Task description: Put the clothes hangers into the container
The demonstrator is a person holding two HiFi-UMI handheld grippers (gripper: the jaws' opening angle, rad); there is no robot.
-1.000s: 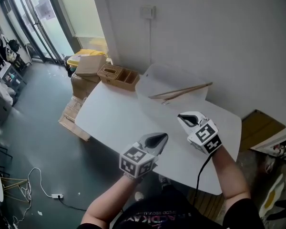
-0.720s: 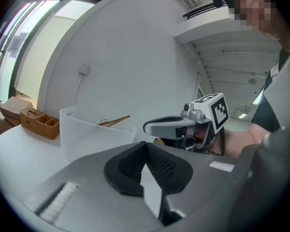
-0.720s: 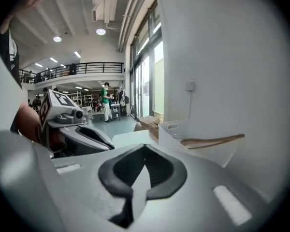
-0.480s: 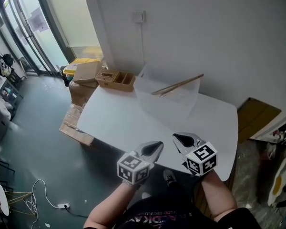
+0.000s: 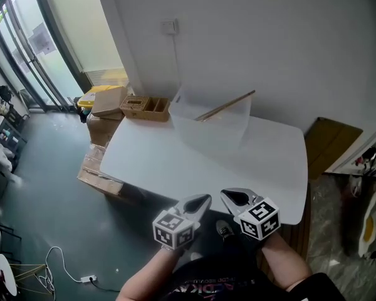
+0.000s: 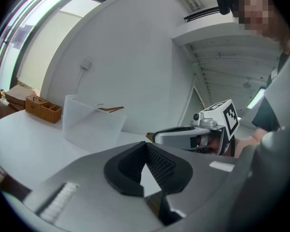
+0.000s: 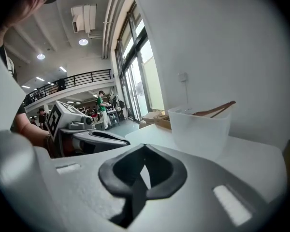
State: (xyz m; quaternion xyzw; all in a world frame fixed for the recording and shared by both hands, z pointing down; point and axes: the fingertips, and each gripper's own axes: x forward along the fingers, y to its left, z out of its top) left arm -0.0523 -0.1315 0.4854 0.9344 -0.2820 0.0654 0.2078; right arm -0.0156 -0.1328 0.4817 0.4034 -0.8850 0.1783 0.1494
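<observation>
A: Container?
B: Translucent tub point(image 5: 210, 125) at the far side of the table point(image 5: 175, 165), by the wall. Wooden hangers point(image 5: 227, 105) are in it, slanted, one end poking over the rim.
A: Other containers?
B: Divided wooden box point(image 5: 145, 107) at the table's far left corner, beside cardboard boxes point(image 5: 105, 108). Contents too small to tell.
A: Grippers?
B: Left gripper point(image 5: 201, 200) and right gripper point(image 5: 228, 196) side by side at the table's near edge, well apart from the tub. Jaws together on both, tips touching, nothing between them.
</observation>
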